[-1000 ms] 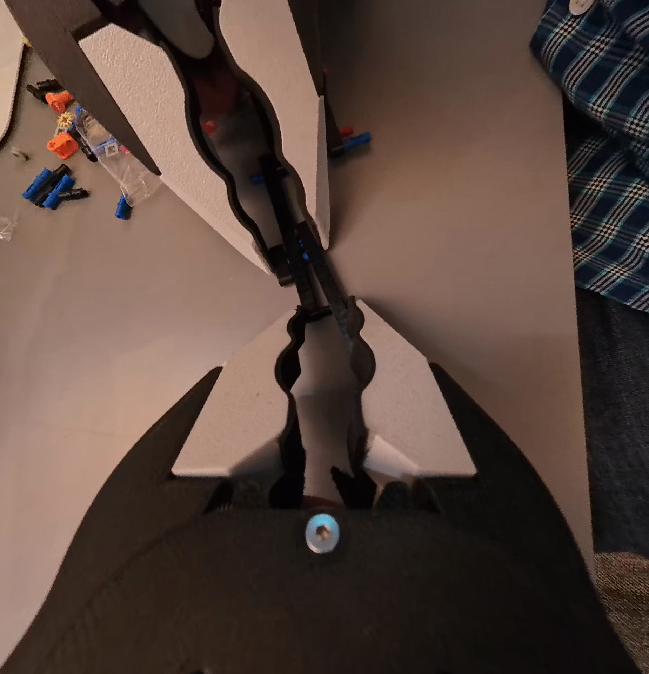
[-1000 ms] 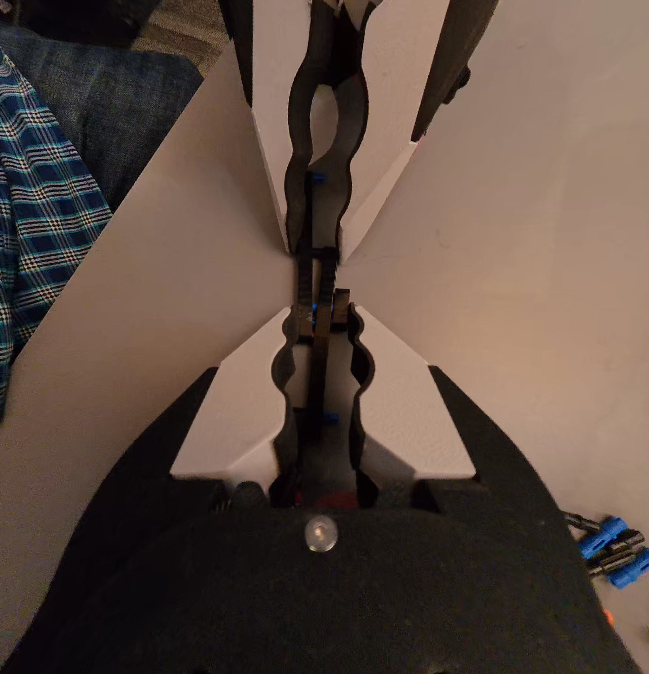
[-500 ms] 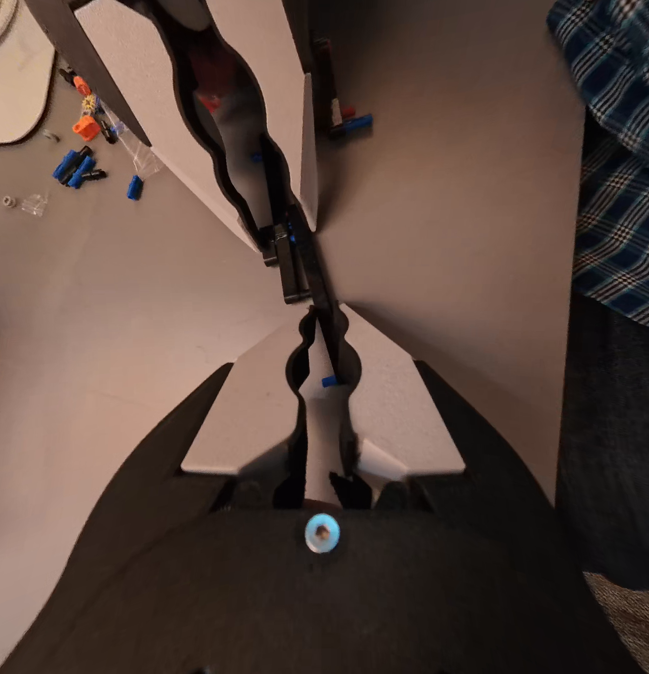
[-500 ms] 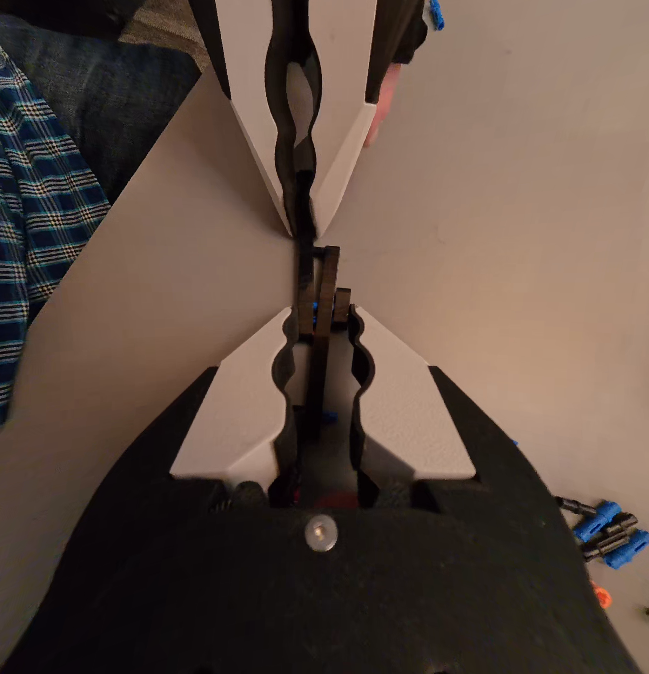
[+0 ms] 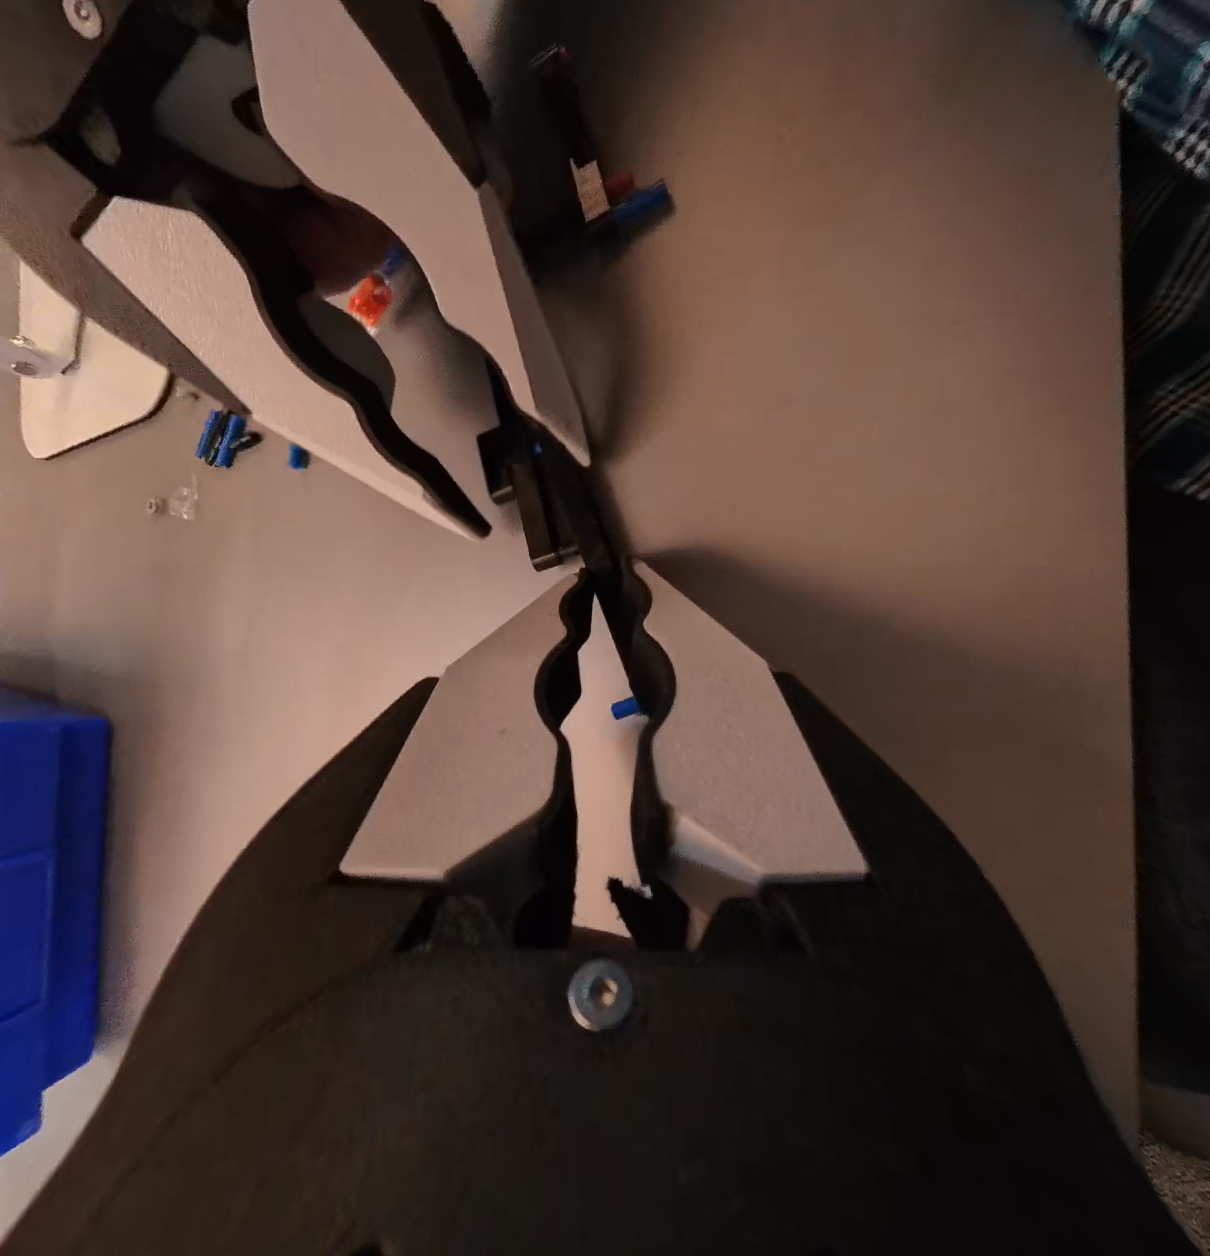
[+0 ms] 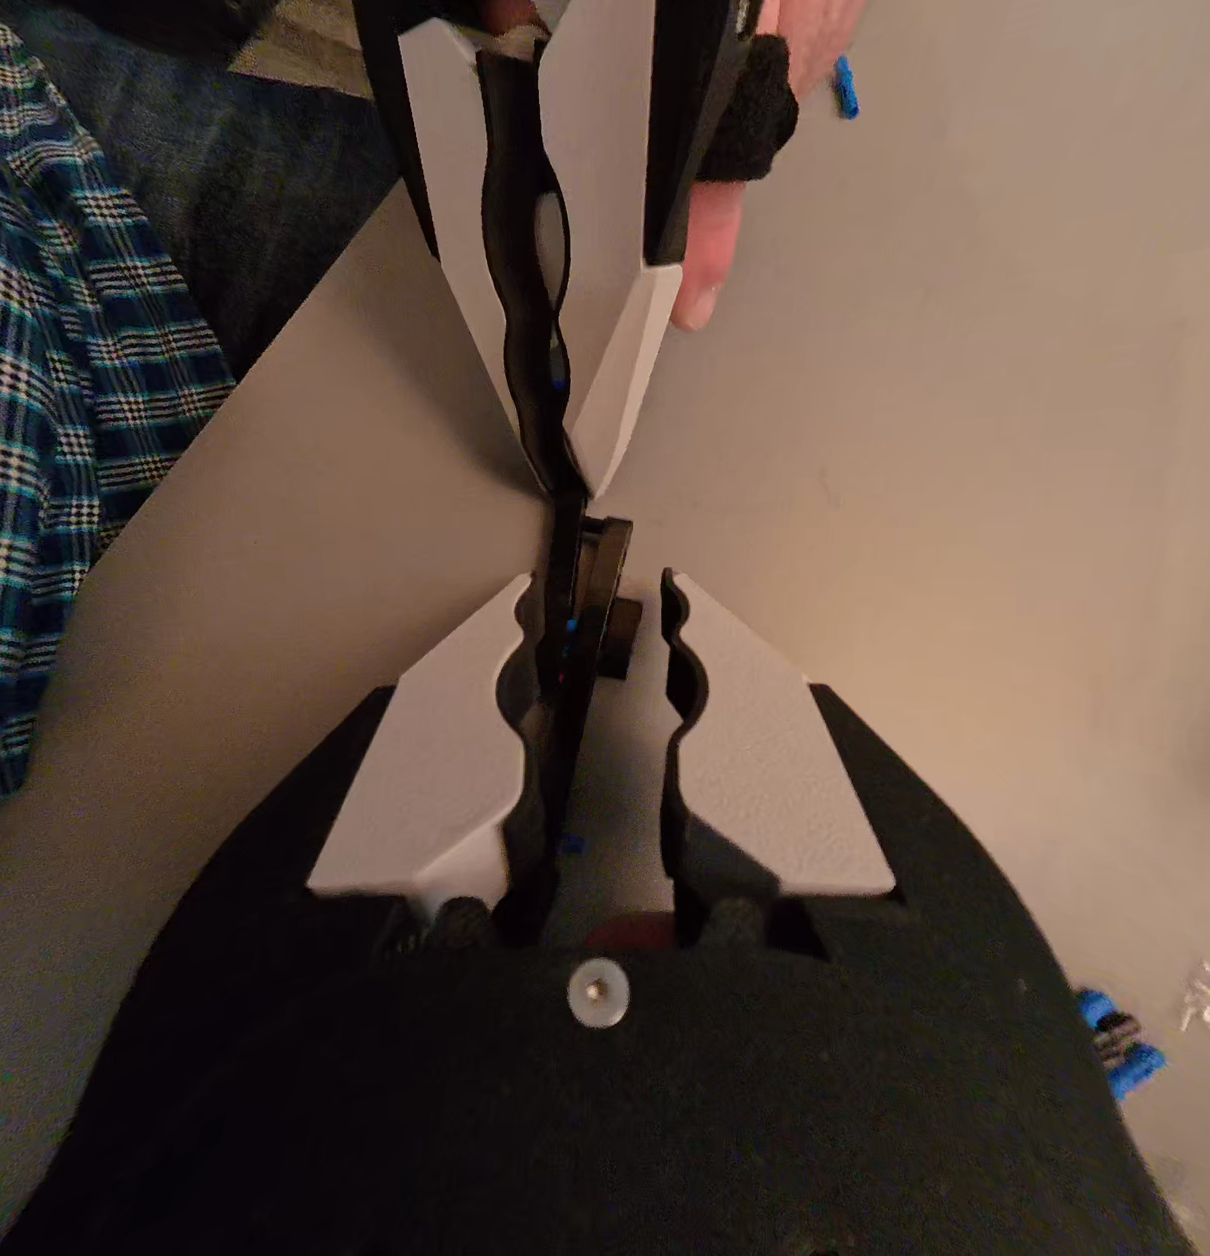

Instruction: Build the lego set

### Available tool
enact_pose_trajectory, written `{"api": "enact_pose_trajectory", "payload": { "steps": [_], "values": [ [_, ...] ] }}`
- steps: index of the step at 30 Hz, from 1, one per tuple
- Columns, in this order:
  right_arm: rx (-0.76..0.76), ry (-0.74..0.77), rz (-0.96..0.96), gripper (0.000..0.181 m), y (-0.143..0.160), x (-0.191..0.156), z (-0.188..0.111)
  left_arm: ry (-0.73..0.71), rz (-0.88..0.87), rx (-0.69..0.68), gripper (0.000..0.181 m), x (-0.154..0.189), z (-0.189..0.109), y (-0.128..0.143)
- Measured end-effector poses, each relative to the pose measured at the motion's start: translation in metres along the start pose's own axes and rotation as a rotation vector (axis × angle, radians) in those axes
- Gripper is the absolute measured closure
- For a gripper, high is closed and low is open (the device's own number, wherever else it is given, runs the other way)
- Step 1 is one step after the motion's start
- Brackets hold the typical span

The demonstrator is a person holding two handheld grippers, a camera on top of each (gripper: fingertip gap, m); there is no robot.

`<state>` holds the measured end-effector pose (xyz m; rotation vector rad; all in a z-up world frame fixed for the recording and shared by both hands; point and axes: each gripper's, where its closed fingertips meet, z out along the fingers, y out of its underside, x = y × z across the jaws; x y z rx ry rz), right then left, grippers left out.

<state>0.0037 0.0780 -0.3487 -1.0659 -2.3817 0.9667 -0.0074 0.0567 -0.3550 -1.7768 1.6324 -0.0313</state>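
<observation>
A black lego beam assembly with small blue pins hangs above the table between the two grippers. My left gripper is shut on its near end, and a blue pin sticks out between the fingers. In the right wrist view the left gripper comes in from the top, pinching the assembly. My right gripper is open: the assembly leans along its left finger, with a gap to the right finger. The right gripper also shows in the left wrist view, jaws spread.
Loose blue pins, an orange piece and black-and-blue parts lie on the table. A blue box stands at the left. A person's hand and plaid shirt are near the table edge. More blue pins lie at the right. My two grippers' fingertips are within a few centimetres of each other.
My right gripper has opened and let go of the black assembly. My left gripper keeps its hold on it. The grippers have drawn slightly apart.
</observation>
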Motion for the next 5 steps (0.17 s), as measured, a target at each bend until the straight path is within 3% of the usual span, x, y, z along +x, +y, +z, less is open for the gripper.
{"api": "enact_pose_trajectory", "payload": {
  "steps": [1,5],
  "values": [
    [0.000,-0.007,-0.010,0.152,-0.001,-0.001,0.002,-0.005,0.009,-0.006,0.175,0.000,0.000,0.000],
    [-0.012,-0.019,-0.050,0.159,-0.004,-0.005,0.012,-0.011,0.022,-0.010,0.175,-0.001,0.002,-0.003]
  ]
}}
